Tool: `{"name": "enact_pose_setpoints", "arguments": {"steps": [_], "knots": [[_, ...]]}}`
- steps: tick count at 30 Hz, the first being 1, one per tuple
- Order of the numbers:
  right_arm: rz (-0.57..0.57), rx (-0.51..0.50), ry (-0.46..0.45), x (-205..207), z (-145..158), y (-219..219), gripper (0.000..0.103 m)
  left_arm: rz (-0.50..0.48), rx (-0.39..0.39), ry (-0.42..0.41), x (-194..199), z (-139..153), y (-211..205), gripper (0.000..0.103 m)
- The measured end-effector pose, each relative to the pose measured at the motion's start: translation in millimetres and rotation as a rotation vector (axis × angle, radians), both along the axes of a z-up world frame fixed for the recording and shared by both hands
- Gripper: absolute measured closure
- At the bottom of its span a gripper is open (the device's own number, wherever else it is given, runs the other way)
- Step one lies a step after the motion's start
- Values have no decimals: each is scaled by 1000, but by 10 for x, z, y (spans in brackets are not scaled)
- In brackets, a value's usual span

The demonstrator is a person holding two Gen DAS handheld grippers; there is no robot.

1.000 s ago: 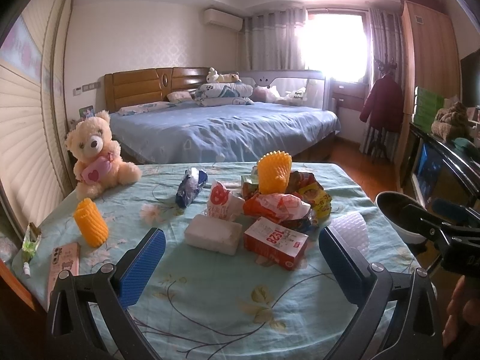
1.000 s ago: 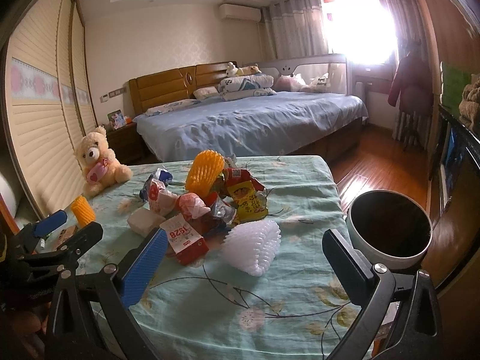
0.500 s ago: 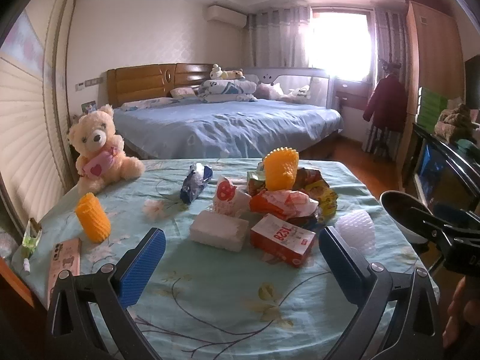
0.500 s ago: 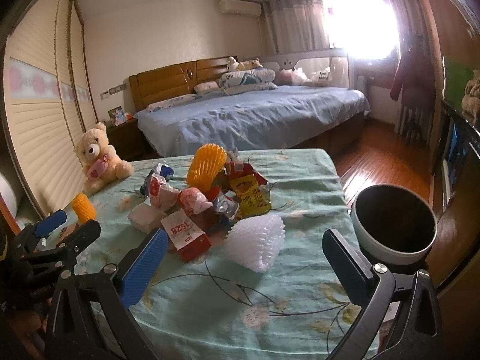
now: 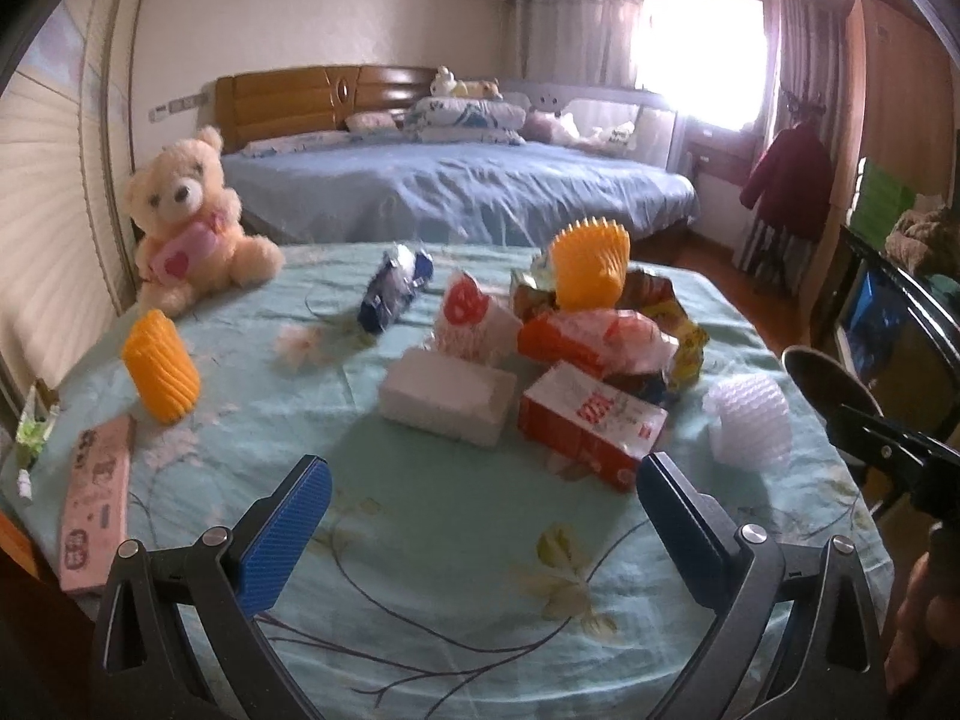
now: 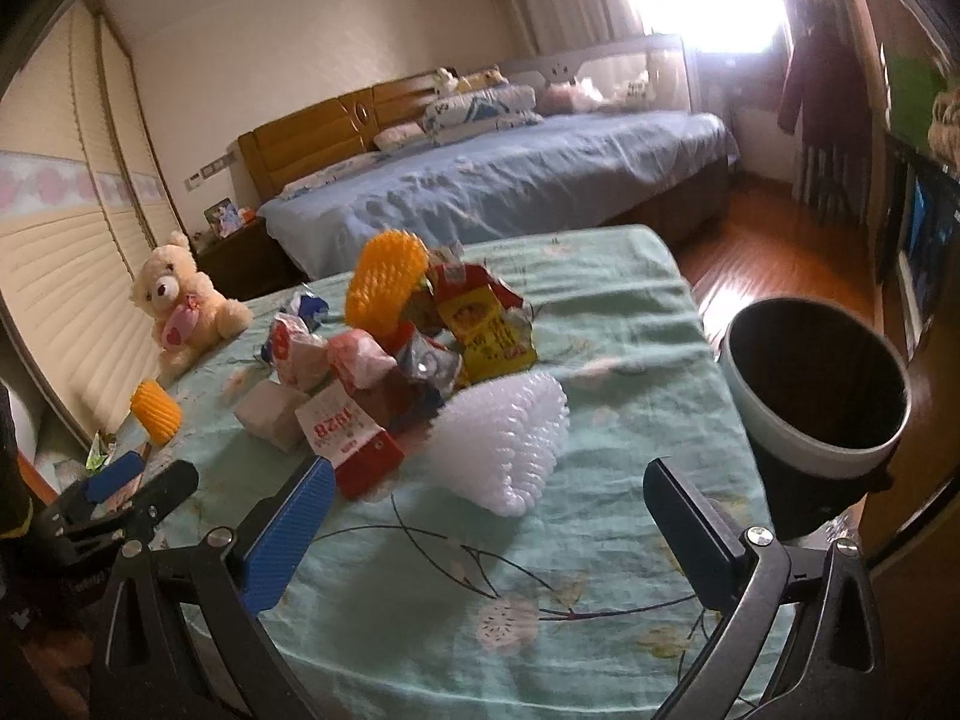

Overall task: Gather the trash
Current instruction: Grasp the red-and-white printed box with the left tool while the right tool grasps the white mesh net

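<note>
Dark bin (image 6: 816,384) — right view only

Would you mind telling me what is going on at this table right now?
A person holds a gripper in each hand over a table piled with wrappers. The left gripper and right gripper are both open and empty. A white foam net lies just ahead of the right one, with the bin beside the table. Nothing is picked up yet.
</note>
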State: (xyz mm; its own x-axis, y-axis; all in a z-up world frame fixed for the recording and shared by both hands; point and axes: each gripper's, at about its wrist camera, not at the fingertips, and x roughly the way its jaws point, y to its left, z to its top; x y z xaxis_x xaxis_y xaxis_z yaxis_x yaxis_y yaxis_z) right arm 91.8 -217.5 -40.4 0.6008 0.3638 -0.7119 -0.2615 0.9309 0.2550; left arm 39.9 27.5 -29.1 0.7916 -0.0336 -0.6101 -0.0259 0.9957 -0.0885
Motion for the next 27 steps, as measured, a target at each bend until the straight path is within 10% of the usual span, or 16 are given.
{"name": "enact_pose_setpoints", "arguments": {"steps": [9,14,27], "knots": [[24,30,118,243,-332,-8,15,-57,0,80,336,-232,-180,1],[69,69,171,356,-444,5,83,-97,6,114,539,-302,-352,1],[52,110,120,361,-307,-263,92,-61,113,178,1183,-461,-928,13]]}}
